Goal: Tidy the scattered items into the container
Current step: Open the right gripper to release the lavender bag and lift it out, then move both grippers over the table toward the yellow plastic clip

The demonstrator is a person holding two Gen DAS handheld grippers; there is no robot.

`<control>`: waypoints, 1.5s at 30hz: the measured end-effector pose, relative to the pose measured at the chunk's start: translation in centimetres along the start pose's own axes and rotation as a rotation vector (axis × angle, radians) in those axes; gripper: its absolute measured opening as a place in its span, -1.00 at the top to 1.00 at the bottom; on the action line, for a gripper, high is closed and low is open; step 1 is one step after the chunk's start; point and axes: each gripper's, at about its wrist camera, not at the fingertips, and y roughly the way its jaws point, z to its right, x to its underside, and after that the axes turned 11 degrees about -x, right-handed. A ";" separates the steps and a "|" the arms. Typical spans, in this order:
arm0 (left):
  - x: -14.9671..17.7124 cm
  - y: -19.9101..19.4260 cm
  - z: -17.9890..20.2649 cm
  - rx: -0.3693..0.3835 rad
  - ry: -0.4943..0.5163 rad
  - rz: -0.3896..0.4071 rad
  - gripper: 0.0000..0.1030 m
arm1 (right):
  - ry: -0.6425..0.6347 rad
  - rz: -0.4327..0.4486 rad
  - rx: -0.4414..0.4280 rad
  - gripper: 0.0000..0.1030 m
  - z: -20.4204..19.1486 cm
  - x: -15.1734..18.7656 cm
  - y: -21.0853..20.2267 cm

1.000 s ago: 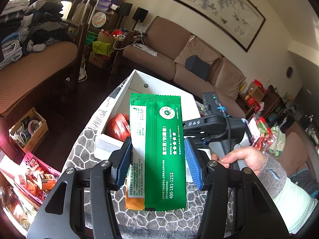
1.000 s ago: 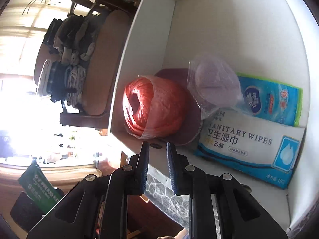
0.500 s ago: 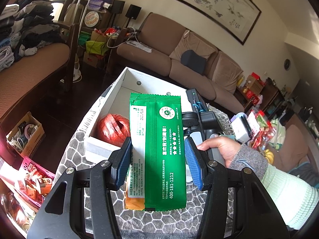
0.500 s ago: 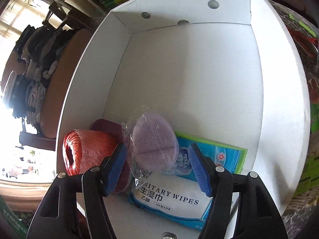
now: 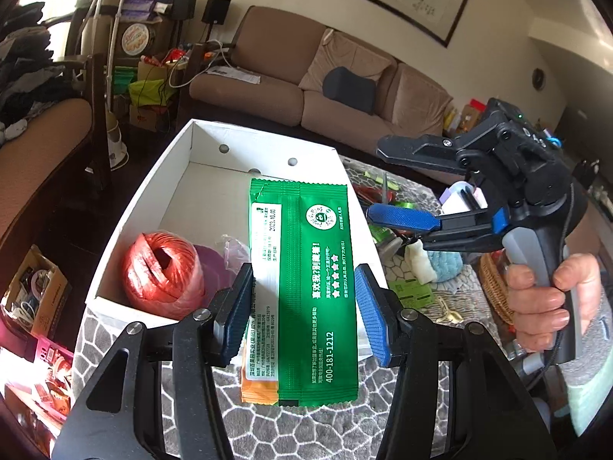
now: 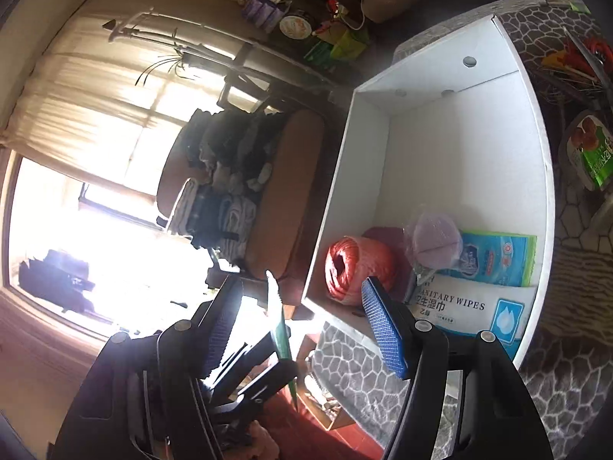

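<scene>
My left gripper (image 5: pixel 302 306) is shut on a green sachet packet (image 5: pixel 314 287), its blue pads against the two long edges. It holds the packet over the near end of the white box (image 5: pixel 153 207). Inside the box lie a red twine ball (image 5: pixel 161 272), a bagged purple disc (image 6: pixel 436 237), a blue tissue pack (image 6: pixel 498 257) and a sanitary wipes pack (image 6: pixel 467 310). My right gripper (image 6: pixel 300 287) is open and holds nothing, raised near the box's near corner. In the left wrist view the right gripper (image 5: pixel 373 180) hangs off the box's right rim, held by a hand (image 5: pixel 544 295).
A grey honeycomb cloth (image 5: pixel 306 429) covers the table. Scattered small items (image 5: pixel 421 268) and a wicker basket (image 5: pixel 494 291) lie right of the box. A brown sofa (image 5: pixel 325 88) stands behind, a bench stacked with clothes (image 6: pixel 237 176) to the left, and floor boxes (image 5: pixel 34 295) below.
The right gripper opened, let go of the bagged purple disc in the box, and drew back up and away. The left gripper carried the green packet closer to the box.
</scene>
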 end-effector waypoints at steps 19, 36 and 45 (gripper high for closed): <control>-1.9 4.8 1.1 0.031 -0.080 -0.079 -0.54 | -0.358 -0.024 0.448 0.87 -1.0 -2.7 1.9; -0.7 3.3 -0.1 0.029 -0.026 -0.095 -0.98 | -0.286 0.007 0.525 0.26 2.7 0.1 -2.1; 0.8 3.3 7.8 0.070 0.076 -0.115 -1.00 | -0.245 0.116 0.673 -0.28 4.1 4.8 -15.0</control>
